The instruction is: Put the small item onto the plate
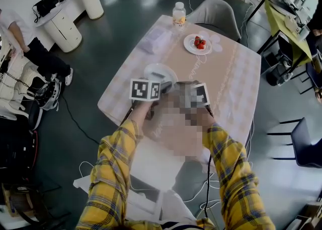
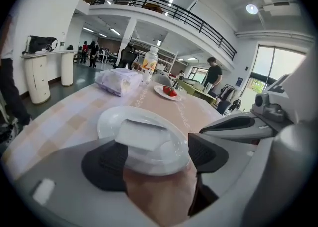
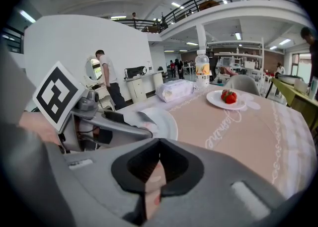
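A white plate (image 2: pixel 112 121) lies on the beige tablecloth (image 2: pixel 59 121) near the table's front edge; in the head view the plate (image 1: pixel 160 71) sits just beyond both grippers. On it rests the small item (image 2: pixel 141 134), a flat white rectangular block. My left gripper (image 2: pixel 156 157) stands open, its dark pads (image 2: pixel 107 164) wide apart on either side of the plate's near rim and clear of the item. My right gripper (image 3: pixel 159 144) is to the right of the left one, jaws shut with nothing held. In the head view a mosaic patch hides most of it.
Farther up the table stand a plate of strawberries (image 1: pixel 197 44), a drink bottle (image 1: pixel 179 15) and a wrapped tissue pack (image 1: pixel 153 40). A grey chair (image 1: pixel 216 15) stands at the far end. A person (image 1: pixel 20 58) sits at the left, and cables run over the floor.
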